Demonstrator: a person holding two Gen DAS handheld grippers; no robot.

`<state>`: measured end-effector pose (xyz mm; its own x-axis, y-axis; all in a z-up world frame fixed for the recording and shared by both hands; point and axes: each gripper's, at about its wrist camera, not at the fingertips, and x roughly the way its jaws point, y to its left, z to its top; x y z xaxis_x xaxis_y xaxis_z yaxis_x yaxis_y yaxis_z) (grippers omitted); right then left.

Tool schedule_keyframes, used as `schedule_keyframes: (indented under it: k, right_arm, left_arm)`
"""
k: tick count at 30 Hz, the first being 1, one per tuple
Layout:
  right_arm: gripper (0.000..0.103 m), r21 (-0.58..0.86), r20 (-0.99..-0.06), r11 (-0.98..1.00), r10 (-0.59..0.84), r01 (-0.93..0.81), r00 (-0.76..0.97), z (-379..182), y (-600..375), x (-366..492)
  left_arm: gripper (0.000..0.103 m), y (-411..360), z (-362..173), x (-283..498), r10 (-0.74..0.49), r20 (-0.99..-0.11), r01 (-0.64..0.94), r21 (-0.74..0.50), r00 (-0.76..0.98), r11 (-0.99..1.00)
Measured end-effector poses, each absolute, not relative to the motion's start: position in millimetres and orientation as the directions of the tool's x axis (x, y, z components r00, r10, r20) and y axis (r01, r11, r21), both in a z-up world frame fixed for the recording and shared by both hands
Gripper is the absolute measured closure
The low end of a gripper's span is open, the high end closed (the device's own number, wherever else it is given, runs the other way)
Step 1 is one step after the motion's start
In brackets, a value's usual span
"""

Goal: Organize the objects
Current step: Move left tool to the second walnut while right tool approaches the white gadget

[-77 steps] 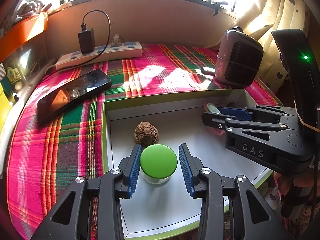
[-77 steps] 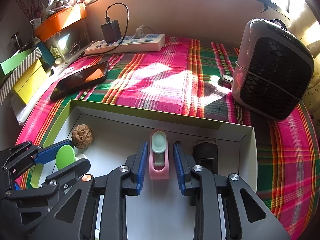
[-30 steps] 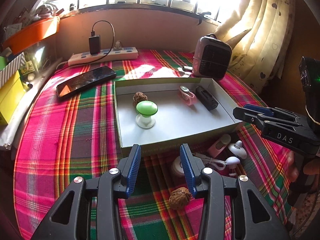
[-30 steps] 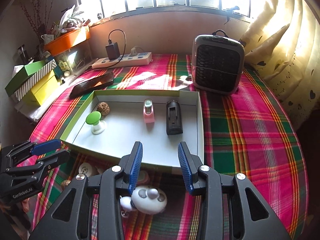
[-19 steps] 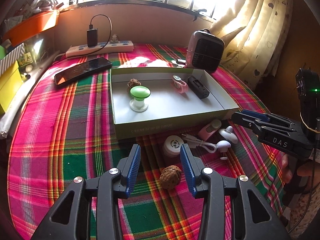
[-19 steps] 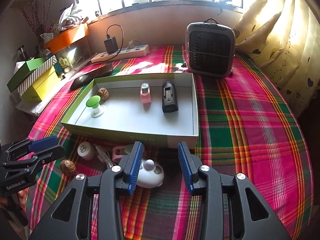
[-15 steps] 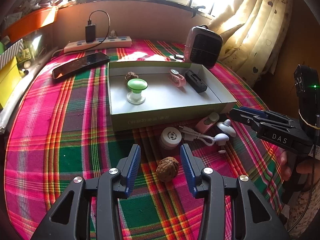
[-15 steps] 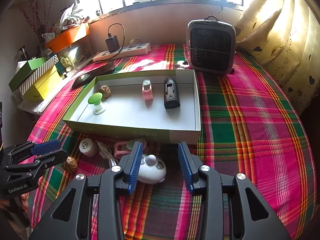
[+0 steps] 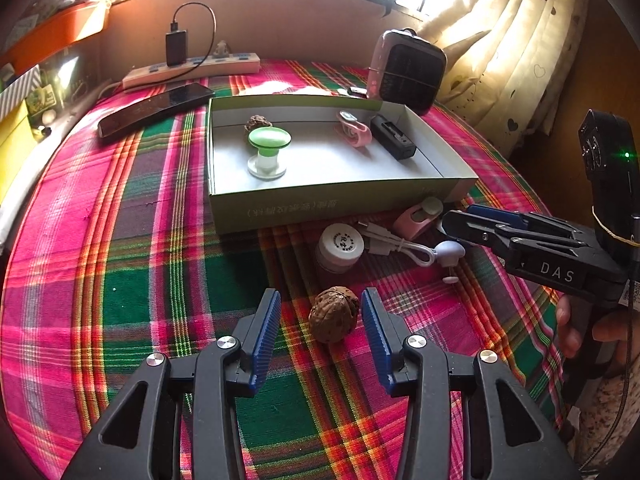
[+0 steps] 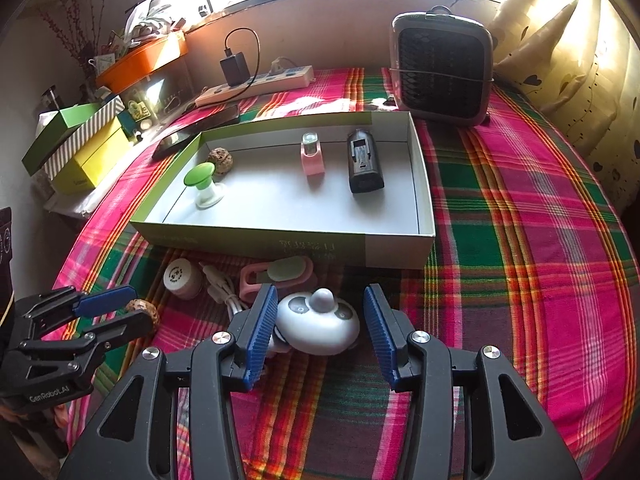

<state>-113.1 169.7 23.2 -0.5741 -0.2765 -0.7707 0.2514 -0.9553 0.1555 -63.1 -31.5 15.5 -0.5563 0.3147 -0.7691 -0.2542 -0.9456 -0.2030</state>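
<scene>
Left gripper (image 9: pixel 320 328) spread around walnut (image 9: pixel 333 314); right gripper (image 10: pixel 318 328) spread around white gadget (image 10: pixel 320 326).

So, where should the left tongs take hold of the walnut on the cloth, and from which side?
Grip the walnut across its rounded middle, coming straight forward and down from the near side. It lies free on the tablecloth, already between the open left tongs, and its rough shell should give the ribbed pads some hold.

- The left wrist view looks forward, low and close over the plaid tablecloth (image 9: pixel 120 264).
- The right wrist view faces likewise.
- Both share the shallow green-rimmed cardboard box (image 9: pixel 320 204) (image 10: pixel 288 242).
</scene>
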Motion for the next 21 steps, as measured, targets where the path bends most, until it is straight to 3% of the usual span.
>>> schedule_keyframes:
  k: [21]
  right_arm:
    - [0.056,0.114,-0.788,-0.978,-0.195,0.173,-0.584,13,196,-106]
  left_arm:
    - [0.062,-28,9,-66,0.3,-0.78,-0.255,-0.185,-0.55,-0.949]
